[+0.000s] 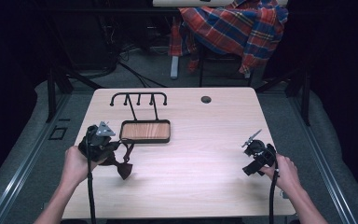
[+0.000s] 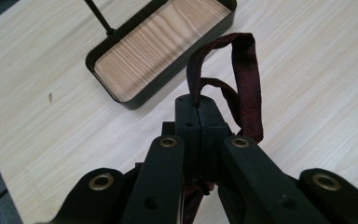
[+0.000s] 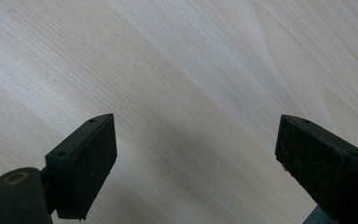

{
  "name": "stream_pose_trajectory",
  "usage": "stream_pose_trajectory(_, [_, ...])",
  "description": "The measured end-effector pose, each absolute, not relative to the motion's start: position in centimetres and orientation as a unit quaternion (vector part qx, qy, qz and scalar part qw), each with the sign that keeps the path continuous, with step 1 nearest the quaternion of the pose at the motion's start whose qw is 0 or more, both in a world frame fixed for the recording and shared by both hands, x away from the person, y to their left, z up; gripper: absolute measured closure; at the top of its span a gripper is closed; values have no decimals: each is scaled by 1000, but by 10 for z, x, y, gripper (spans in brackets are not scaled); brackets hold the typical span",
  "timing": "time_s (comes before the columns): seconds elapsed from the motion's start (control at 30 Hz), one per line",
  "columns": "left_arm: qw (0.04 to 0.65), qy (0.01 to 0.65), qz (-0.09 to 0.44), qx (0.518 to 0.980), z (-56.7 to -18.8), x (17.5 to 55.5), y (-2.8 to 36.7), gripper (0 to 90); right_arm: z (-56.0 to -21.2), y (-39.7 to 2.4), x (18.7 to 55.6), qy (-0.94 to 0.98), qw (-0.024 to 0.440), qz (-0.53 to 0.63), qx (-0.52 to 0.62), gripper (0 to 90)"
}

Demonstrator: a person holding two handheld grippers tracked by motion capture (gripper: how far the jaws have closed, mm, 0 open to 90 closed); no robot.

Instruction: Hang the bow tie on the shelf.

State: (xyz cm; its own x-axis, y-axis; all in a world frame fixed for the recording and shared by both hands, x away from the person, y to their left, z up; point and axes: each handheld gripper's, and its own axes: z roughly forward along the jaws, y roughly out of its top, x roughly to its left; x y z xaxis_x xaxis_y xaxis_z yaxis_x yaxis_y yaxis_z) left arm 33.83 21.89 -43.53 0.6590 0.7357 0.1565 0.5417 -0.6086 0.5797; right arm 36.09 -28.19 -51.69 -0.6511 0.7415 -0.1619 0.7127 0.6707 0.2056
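A dark maroon bow tie (image 1: 121,164) with a thin strap hangs from my left gripper (image 1: 106,150) just above the table's left side. In the left gripper view the jaws are pressed together on the strap (image 2: 244,79), which loops up past the fingertips. A black stand with a wooden tray base (image 1: 145,131) and a bar of hooks (image 1: 139,98) sits just beyond it. My right gripper (image 1: 252,161) rests low at the table's right side, its jaws wide apart over bare wood with nothing between the pads (image 3: 81,163).
The light wooden table (image 1: 205,140) has a round cable hole (image 1: 206,99) near its far edge. A chair draped with a plaid shirt (image 1: 233,28) stands behind the table. Black frame legs flank both far corners.
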Motion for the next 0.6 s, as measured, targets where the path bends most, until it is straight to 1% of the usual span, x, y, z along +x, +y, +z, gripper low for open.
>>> stream_pose_trajectory(0.1, [249, 367, 198, 874, -432, 342, 220, 895, -518, -281, 359, 901, 124, 75, 408, 123])
stream_pose_trajectory(0.2, [245, 370, 200, 874, -430, 347, 221, 895, -517, -282, 360, 904, 121, 68, 405, 123])
stream_pose_trajectory(0.27, [244, 371, 202, 873, -427, 349, 221, 895, -523, -281, 358, 891, 127, 105, 424, 123])
stream_pose_trajectory(0.33, [246, 374, 205, 870, -426, 352, 221, 895, -520, -280, 360, 900, 118, 84, 411, 123])
stream_pose_trajectory(0.43, [246, 375, 207, 869, -424, 356, 223, 895, -520, -279, 359, 898, 125, 86, 414, 125])
stream_pose_trajectory(0.53, [242, 377, 210, 869, -422, 360, 224, 895, -517, -281, 361, 903, 125, 61, 407, 126])
stream_pose_trajectory(0.6, [240, 378, 214, 868, -419, 362, 225, 895, -518, -282, 360, 896, 127, 78, 418, 126])
